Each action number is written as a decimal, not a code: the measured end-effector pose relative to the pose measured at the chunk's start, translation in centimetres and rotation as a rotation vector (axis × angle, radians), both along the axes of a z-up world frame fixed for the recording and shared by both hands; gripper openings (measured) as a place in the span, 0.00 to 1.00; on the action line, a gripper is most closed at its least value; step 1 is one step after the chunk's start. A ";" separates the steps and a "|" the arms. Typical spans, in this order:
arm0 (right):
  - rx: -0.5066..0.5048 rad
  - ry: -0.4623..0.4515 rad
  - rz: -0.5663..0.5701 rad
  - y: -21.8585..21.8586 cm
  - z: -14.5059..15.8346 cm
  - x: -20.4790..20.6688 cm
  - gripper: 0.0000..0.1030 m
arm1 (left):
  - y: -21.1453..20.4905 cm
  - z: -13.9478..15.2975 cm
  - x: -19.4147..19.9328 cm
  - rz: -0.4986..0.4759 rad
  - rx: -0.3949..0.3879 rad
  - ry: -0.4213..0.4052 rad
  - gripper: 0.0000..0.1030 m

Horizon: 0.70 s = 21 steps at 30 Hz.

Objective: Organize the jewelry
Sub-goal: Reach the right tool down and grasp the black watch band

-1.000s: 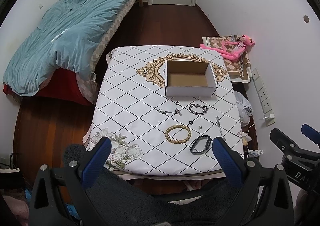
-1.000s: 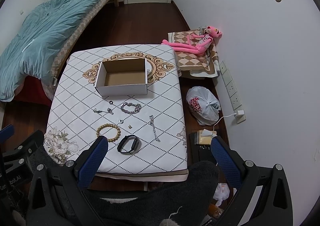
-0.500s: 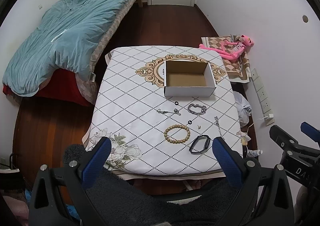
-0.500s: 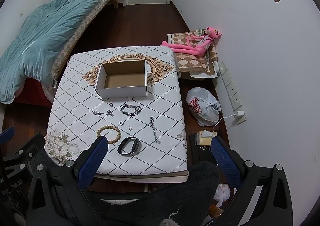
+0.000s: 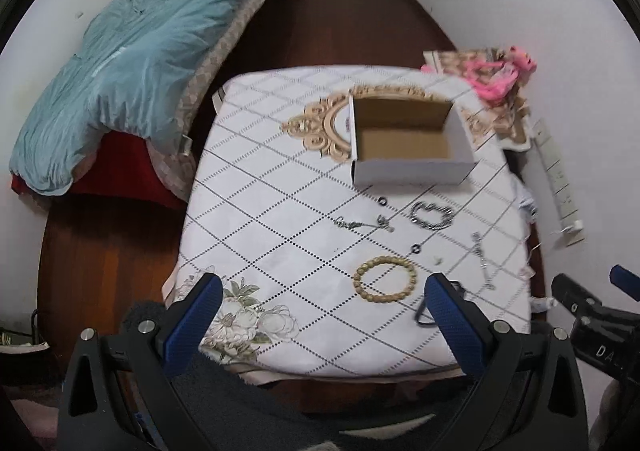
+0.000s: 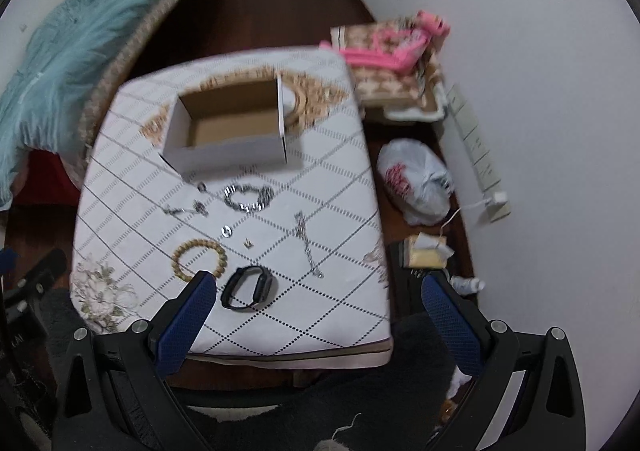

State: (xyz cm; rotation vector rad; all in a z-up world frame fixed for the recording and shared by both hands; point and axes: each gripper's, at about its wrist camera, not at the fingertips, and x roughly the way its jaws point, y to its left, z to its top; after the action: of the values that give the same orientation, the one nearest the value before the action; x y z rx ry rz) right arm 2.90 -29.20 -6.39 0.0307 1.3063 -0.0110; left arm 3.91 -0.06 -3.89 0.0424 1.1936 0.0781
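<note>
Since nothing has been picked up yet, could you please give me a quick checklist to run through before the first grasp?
1. Left hand-held gripper open, holding nothing: ok.
2. Right hand-held gripper open, holding nothing: ok.
3. Box open-topped, nothing seen inside: ok.
4. Bead bracelet lying flat, apart from other pieces: ok.
5. Black band near the table's front edge, in full view: ok.
6. Tiny piece near the ring, type: cannot tell.

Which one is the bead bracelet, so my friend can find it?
Find the table with the diamond-pattern cloth and the open box. Come from the box toward the near edge, past the silver chains. The bead bracelet is the tan ring of round beads, left of the black band.
</note>
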 end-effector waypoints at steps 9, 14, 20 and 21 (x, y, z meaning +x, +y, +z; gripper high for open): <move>0.042 0.190 0.015 2.3 -11.3 1.5 0.95 | 0.1 -8.5 2.8 -0.038 0.046 0.154 1.00; 0.064 0.228 0.014 3.8 -14.4 1.6 0.86 | 0.2 -12.1 3.7 -0.046 0.076 0.200 1.00; 0.097 0.246 0.023 5.1 -16.0 1.8 0.70 | 0.5 -14.7 3.9 -0.036 0.055 0.253 1.00; 0.104 0.251 0.022 5.3 -16.4 1.8 0.62 | 0.6 -15.0 3.8 -0.032 0.055 0.260 1.00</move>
State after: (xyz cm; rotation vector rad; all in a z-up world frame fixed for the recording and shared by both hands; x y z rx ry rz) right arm 4.74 -23.89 -22.78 0.1065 1.5577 0.0741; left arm 7.76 0.53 -18.86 0.1232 1.4498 0.0790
